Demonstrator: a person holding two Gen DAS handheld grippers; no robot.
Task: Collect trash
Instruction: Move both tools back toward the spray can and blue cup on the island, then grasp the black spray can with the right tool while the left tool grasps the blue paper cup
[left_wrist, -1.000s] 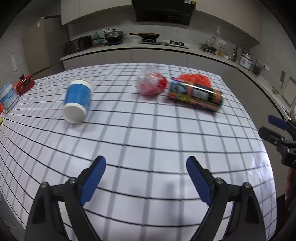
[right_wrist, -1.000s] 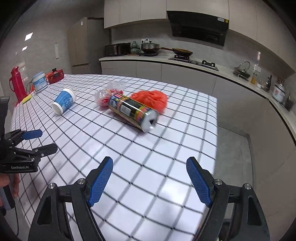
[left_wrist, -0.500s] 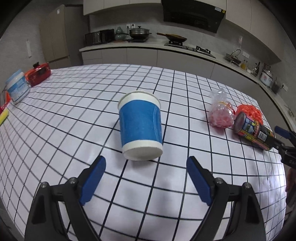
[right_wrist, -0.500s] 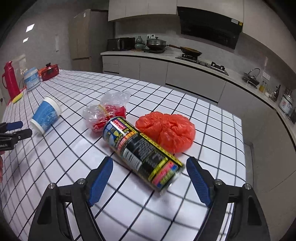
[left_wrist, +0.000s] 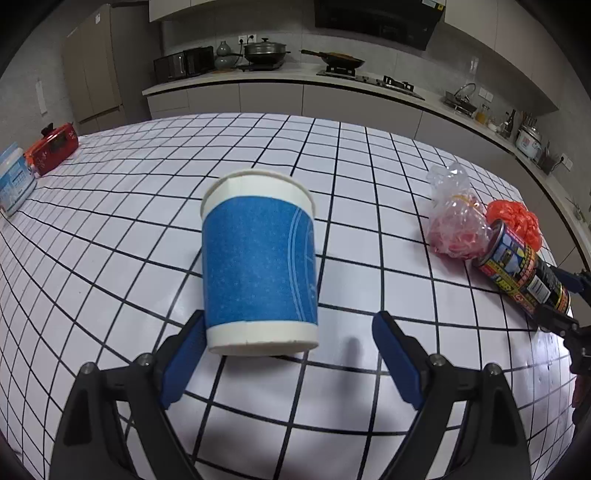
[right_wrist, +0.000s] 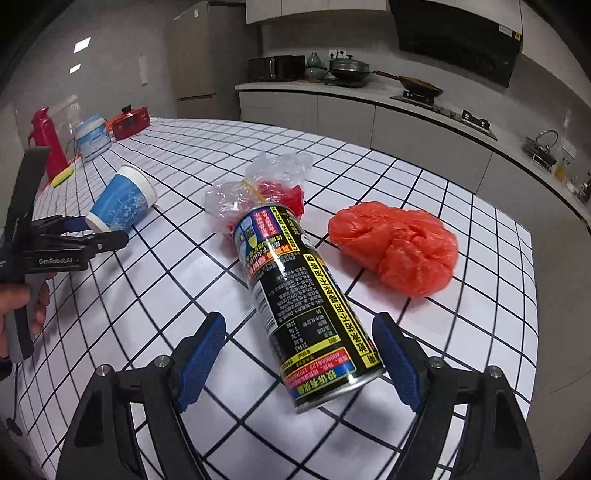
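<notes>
White black-gridded kitchen table (left_wrist: 369, 229): left gripper (left_wrist: 291, 350) jaws apart around toppled blue-white paper cup (left_wrist: 258, 266); right gripper (right_wrist: 299, 354) jaws apart around lying black printed can (right_wrist: 295, 295), neither clamped

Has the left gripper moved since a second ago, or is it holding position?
Yes. The left gripper has closed in on the blue paper cup, which now lies between its open jaws, no longer far off on the gridded table.

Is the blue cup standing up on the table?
No, the blue cup lies tipped on its side on the checked table.
</notes>
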